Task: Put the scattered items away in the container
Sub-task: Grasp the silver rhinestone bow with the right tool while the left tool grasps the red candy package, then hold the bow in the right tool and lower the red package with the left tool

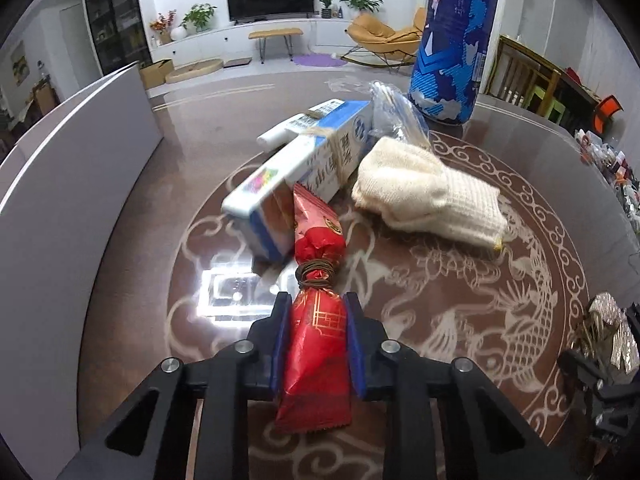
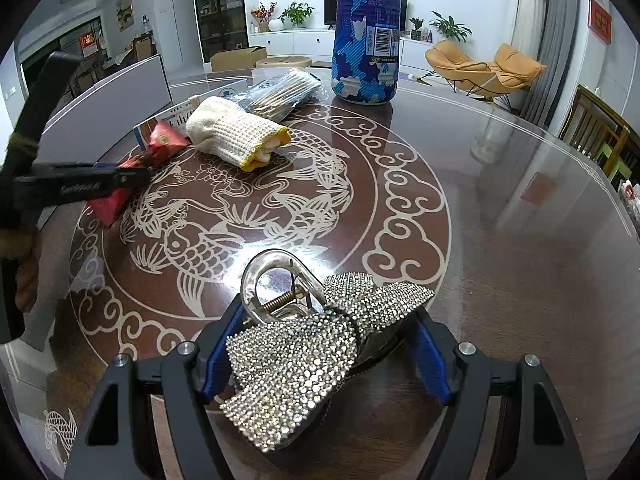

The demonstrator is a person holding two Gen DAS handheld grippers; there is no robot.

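The left gripper [image 1: 316,320] fingers squeeze the red crinkly snack packet [image 1: 314,344], ready to carry. The right gripper [image 2: 320,344] fingers probably pinch the sparkly silver bow hair clip [image 2: 304,360] above the worktop [image 2: 500,260].

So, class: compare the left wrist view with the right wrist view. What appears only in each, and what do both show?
Only the left wrist view: the left claw from behind, shut on the red snack packet, and the stack of cartons. Only the right wrist view: the right claw around the rhinestone bow hair clip. Both: the cream glove, the blue bottle and the patterned table.
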